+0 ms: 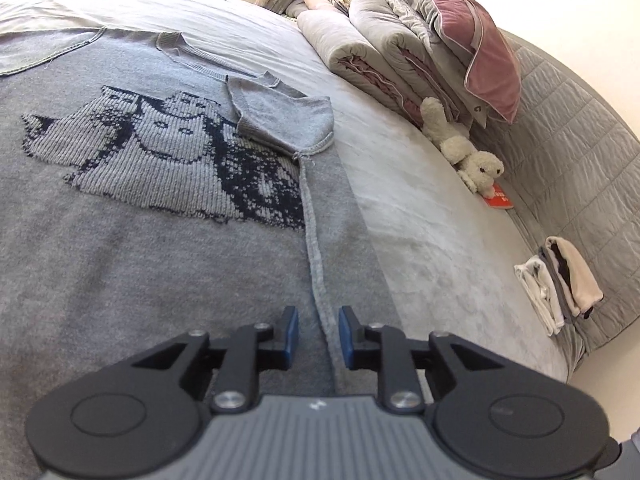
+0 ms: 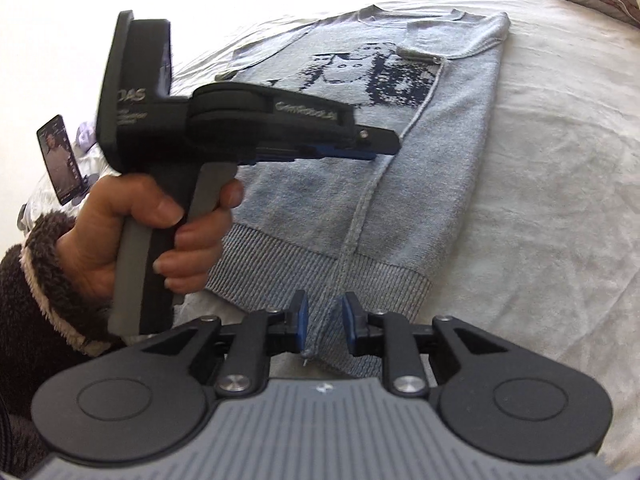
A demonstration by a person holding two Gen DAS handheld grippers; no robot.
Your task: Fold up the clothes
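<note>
We see a grey sweater [image 1: 160, 208] lying flat on the bed [image 1: 420, 208], its sleeve folded across the cat pattern. Our left gripper [image 1: 319, 334] is open, astride the sweater's raised seam. Our right gripper [image 2: 325, 326] is open too, at the sweater's ribbed hem. Beyond the sweater lie folded quilts [image 1: 380, 52] and a plush toy [image 1: 464, 148].

Sweater [image 1: 168, 216]: grey knitted cloth, matt, ribbed at the hem (raised seam ridge along the fold). Bed cover [image 1: 420, 200]: soft, matt, napped fabric. Left gripper [image 1: 319, 334] and right gripper [image 2: 324, 322]: matt black plastic, blue pads [image 1: 292, 334], bright metal pivot screws.
</note>
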